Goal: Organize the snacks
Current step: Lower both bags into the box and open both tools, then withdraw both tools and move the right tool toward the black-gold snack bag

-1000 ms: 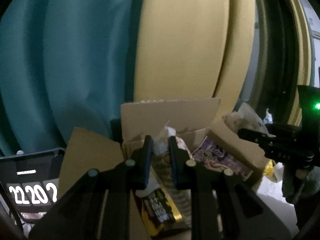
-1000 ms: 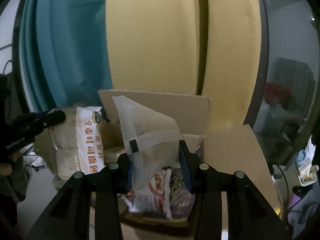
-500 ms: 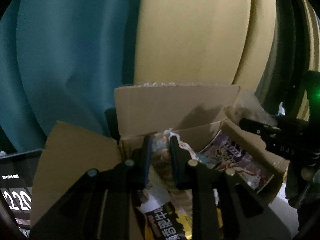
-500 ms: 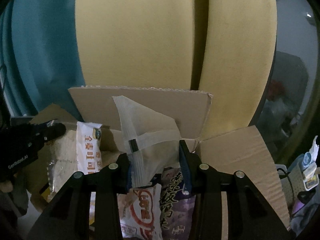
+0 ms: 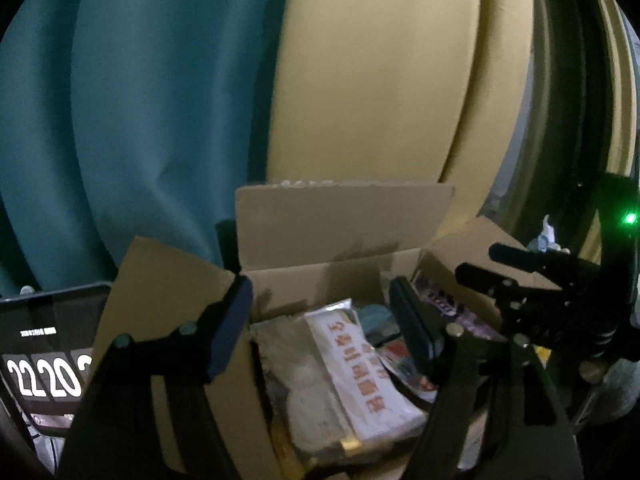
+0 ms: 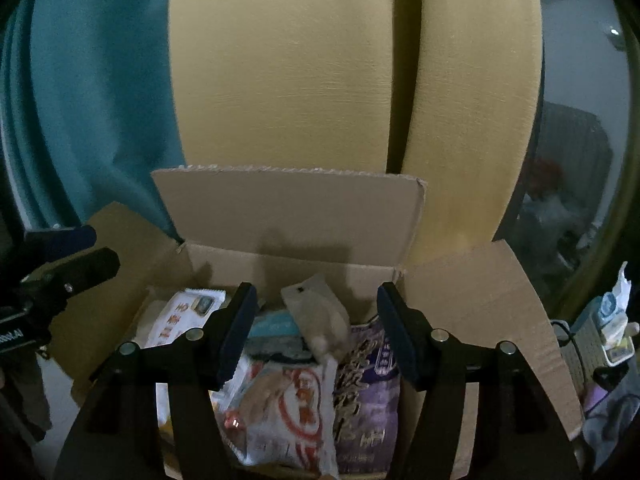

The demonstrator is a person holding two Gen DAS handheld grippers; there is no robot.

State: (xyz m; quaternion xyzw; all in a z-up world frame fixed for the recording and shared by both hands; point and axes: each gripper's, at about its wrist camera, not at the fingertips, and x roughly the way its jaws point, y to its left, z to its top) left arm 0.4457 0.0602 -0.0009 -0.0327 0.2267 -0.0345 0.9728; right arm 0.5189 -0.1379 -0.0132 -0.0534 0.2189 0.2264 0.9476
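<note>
Our left gripper (image 5: 320,324) and right gripper (image 6: 314,328) have both just been opening and now stand wide, nothing between the fingers (2 empty hands). Below them the snack packets (image 6: 288,412) lie loose in the cardboard box (image 6: 288,216). We judge them light, crinkly, slippery; pinch a sealed edge.

Black gripper (image 6: 316,328) — blue pads, silver screws
</note>
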